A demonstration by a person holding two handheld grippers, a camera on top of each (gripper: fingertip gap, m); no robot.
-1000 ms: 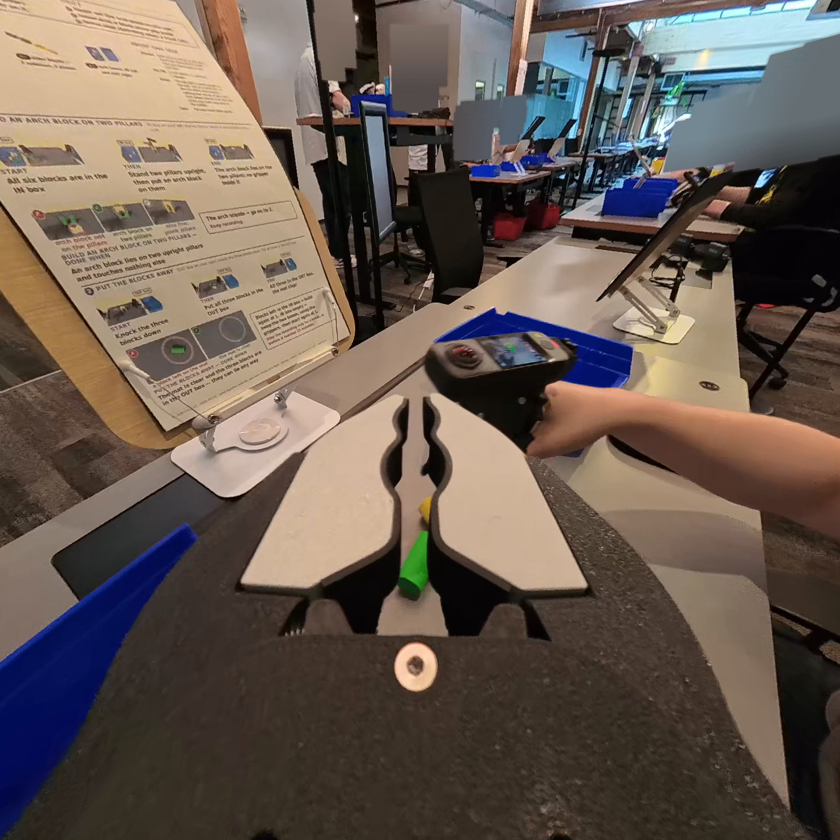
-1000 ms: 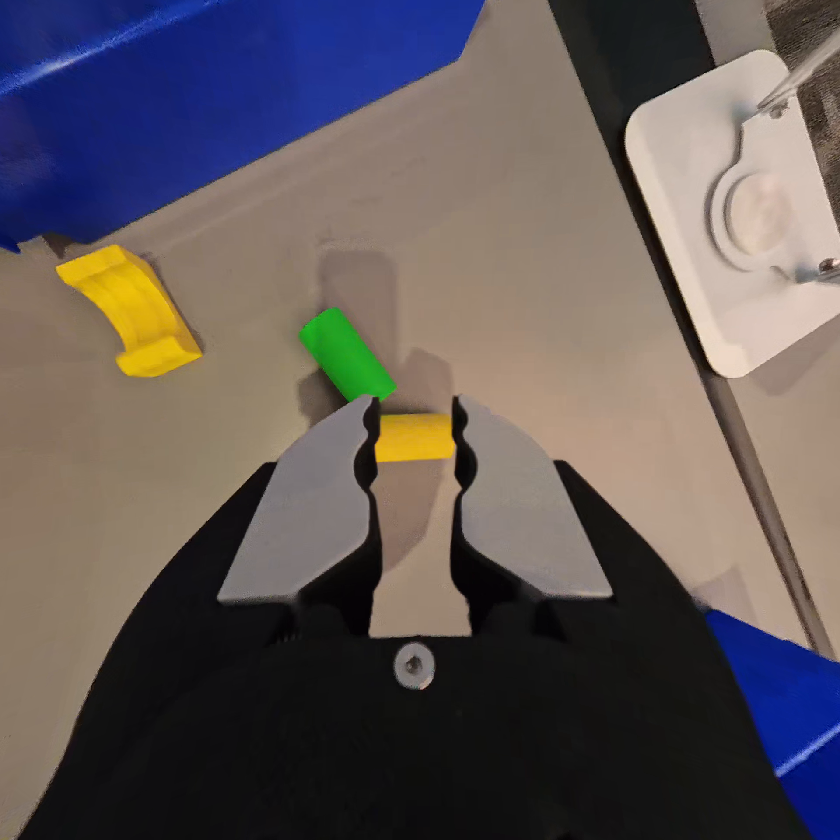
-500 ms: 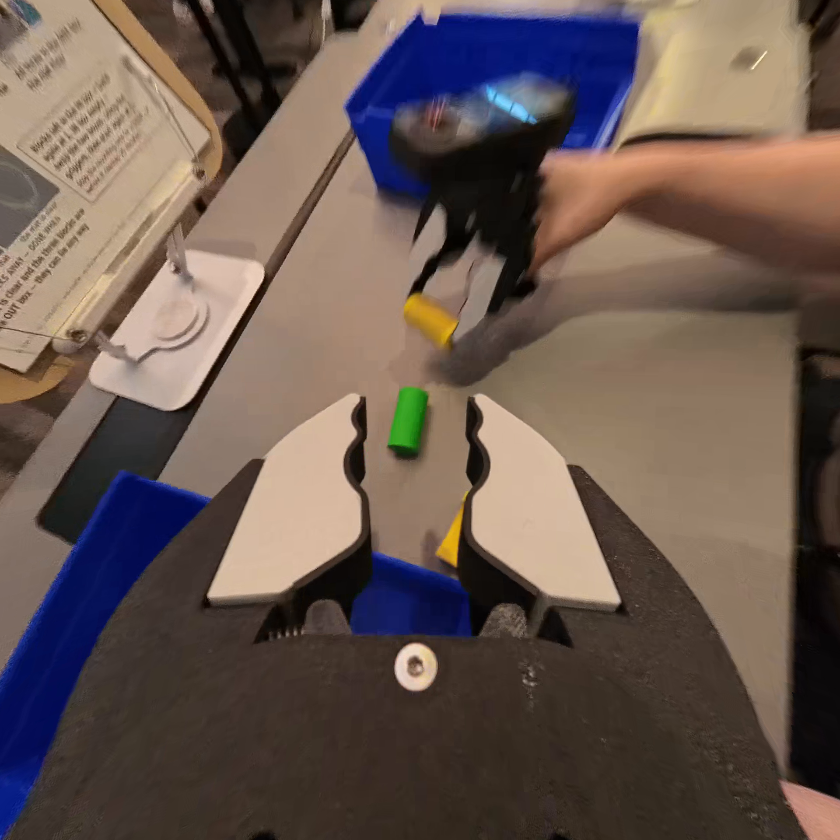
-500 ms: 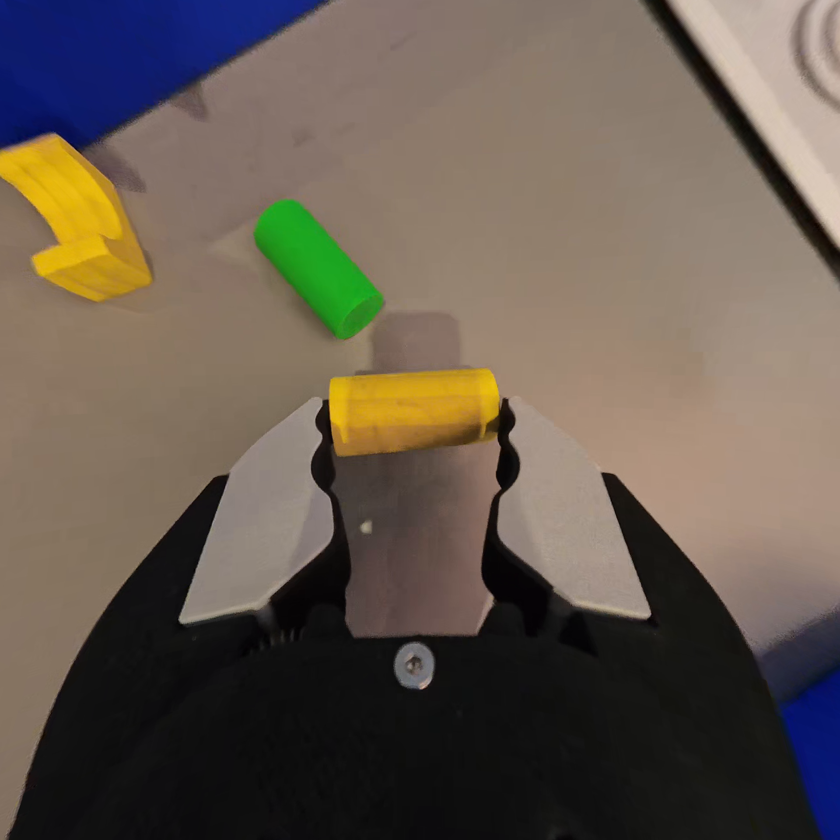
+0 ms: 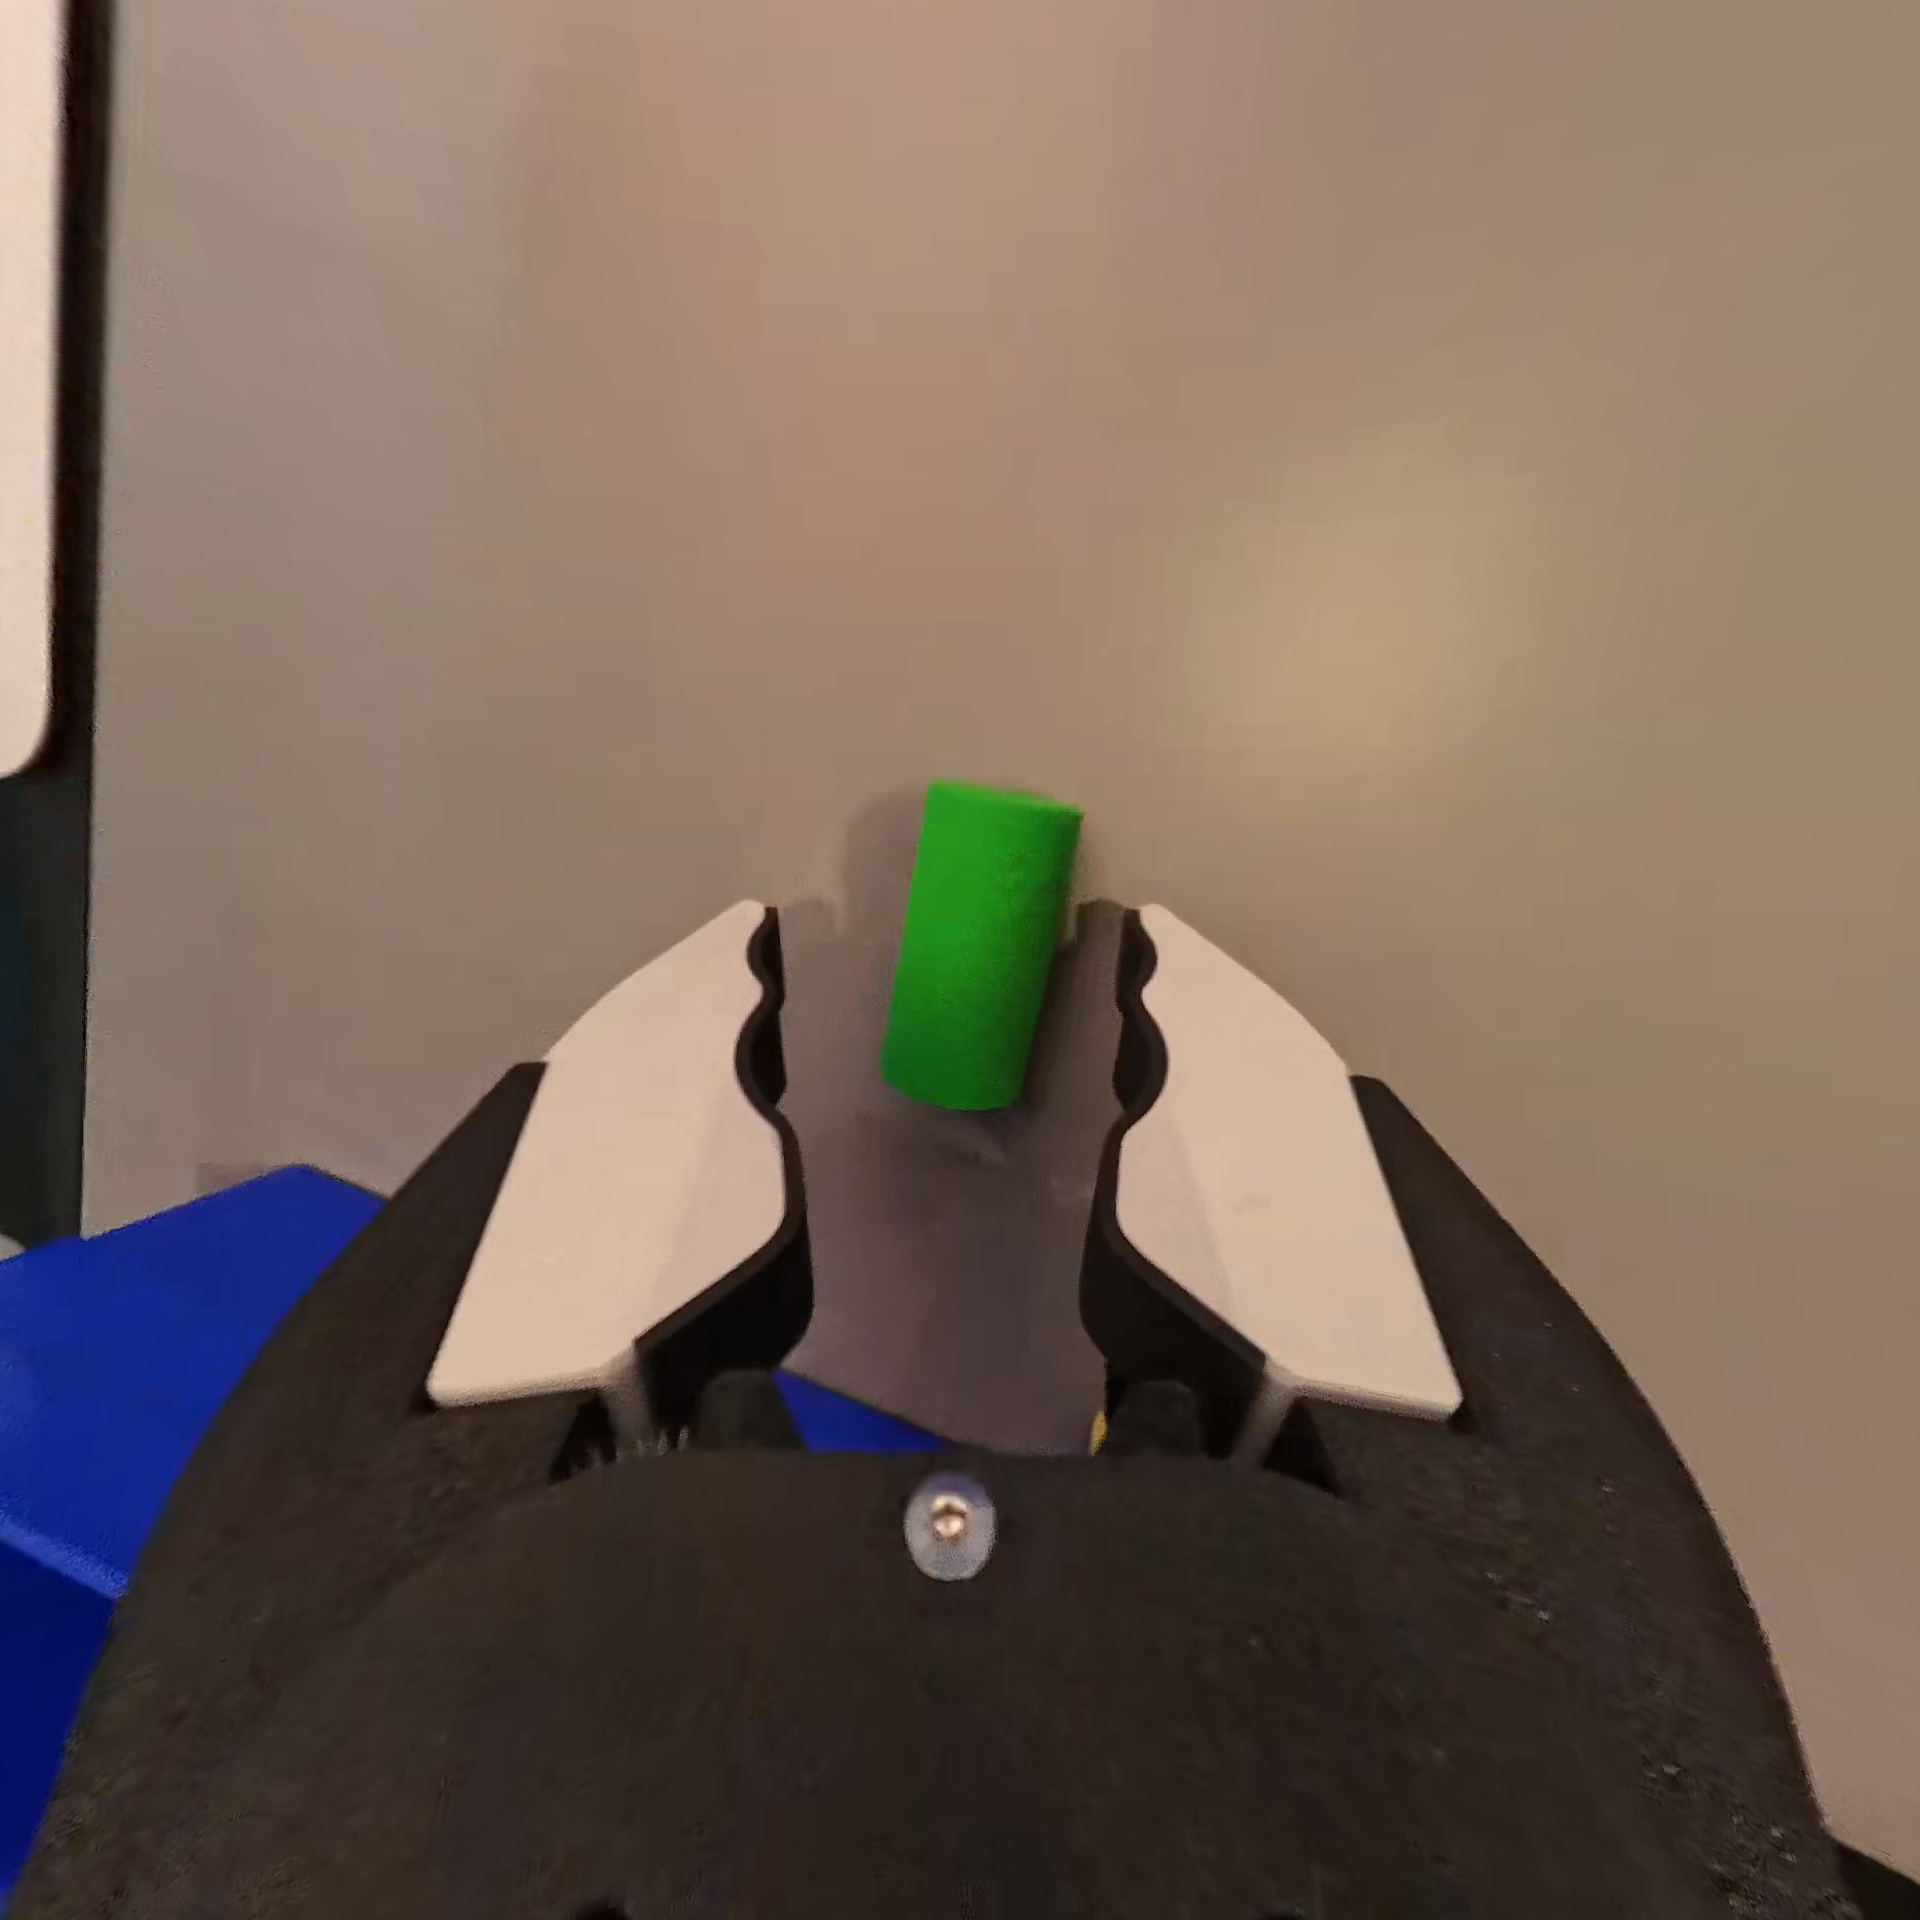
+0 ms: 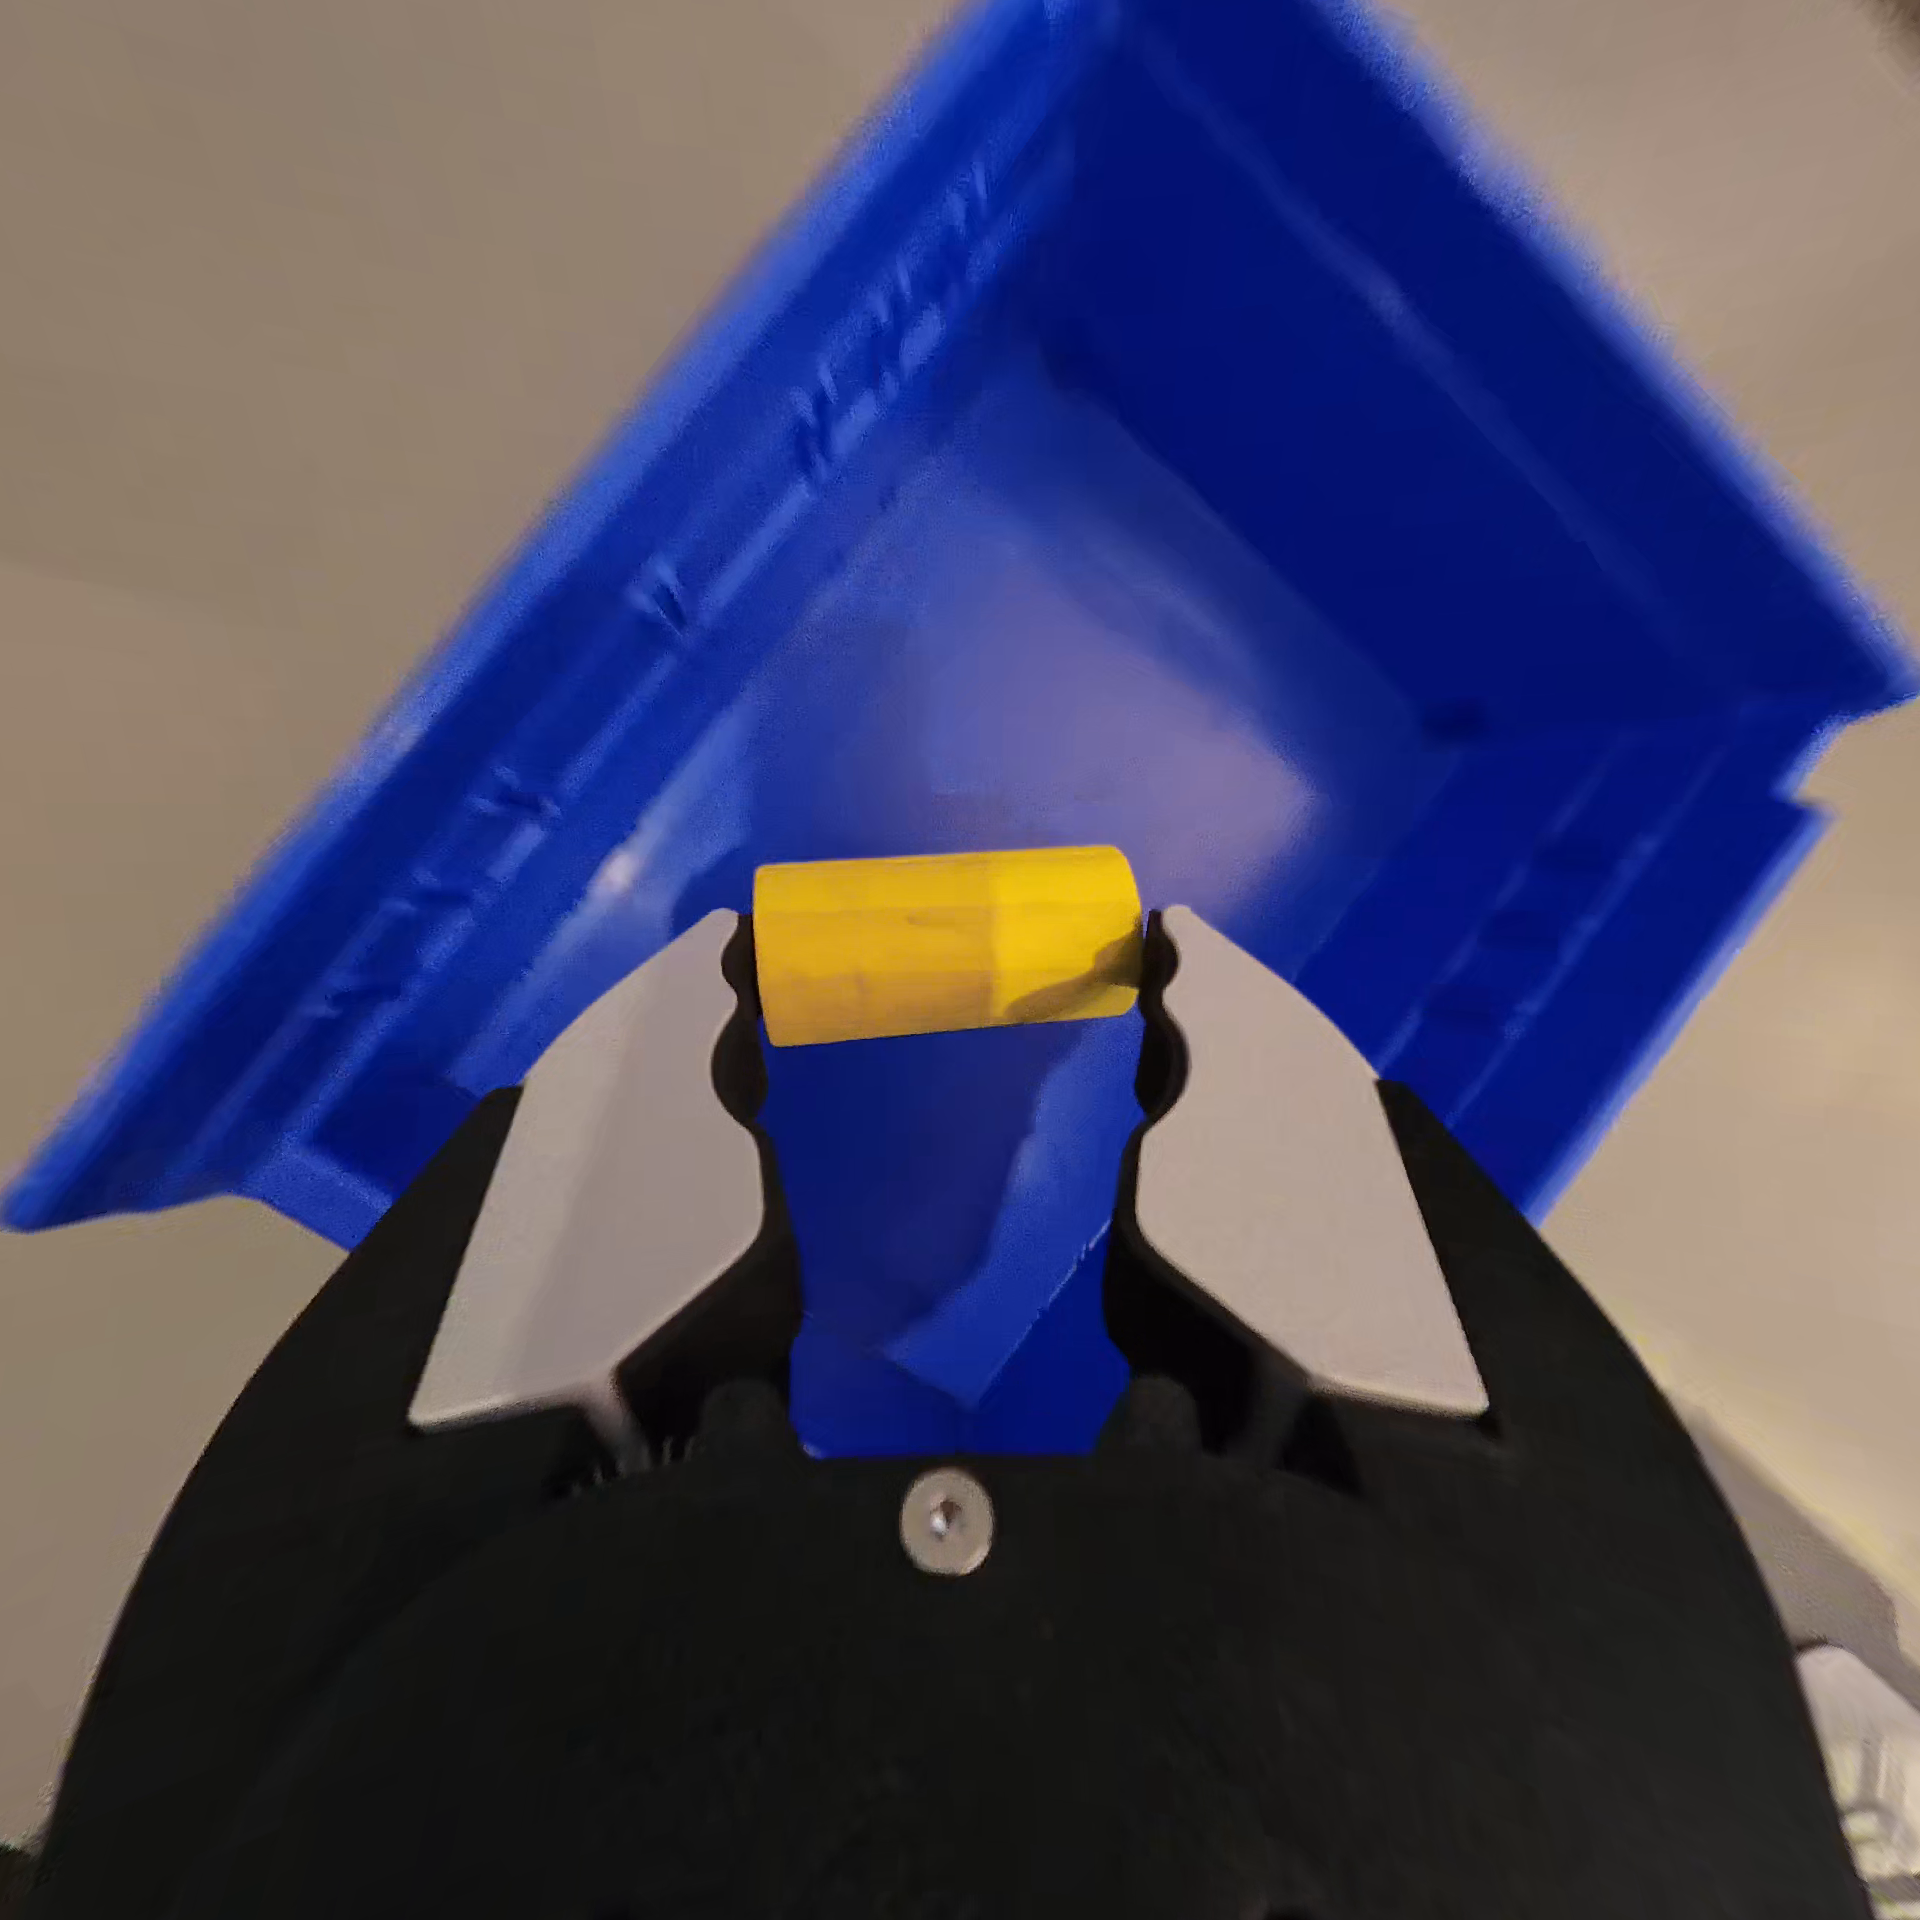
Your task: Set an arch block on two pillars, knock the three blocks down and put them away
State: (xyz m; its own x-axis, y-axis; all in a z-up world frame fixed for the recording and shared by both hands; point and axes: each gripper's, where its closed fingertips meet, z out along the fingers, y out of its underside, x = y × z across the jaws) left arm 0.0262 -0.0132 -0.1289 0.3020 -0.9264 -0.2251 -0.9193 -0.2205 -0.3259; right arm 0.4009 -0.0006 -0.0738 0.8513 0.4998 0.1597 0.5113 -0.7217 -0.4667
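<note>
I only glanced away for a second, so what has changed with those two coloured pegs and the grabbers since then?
The right gripper closed on the yellow cylinder, lifted it off the table and carried it over the blue bin. The left gripper tipped down from facing the room and opened its jaws on either side of the green cylinder. That cylinder still lies on the table, not gripped.

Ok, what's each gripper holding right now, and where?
The right gripper pinches the yellow cylinder by its two flat ends. The left gripper holds nothing, open around the green cylinder.
</note>
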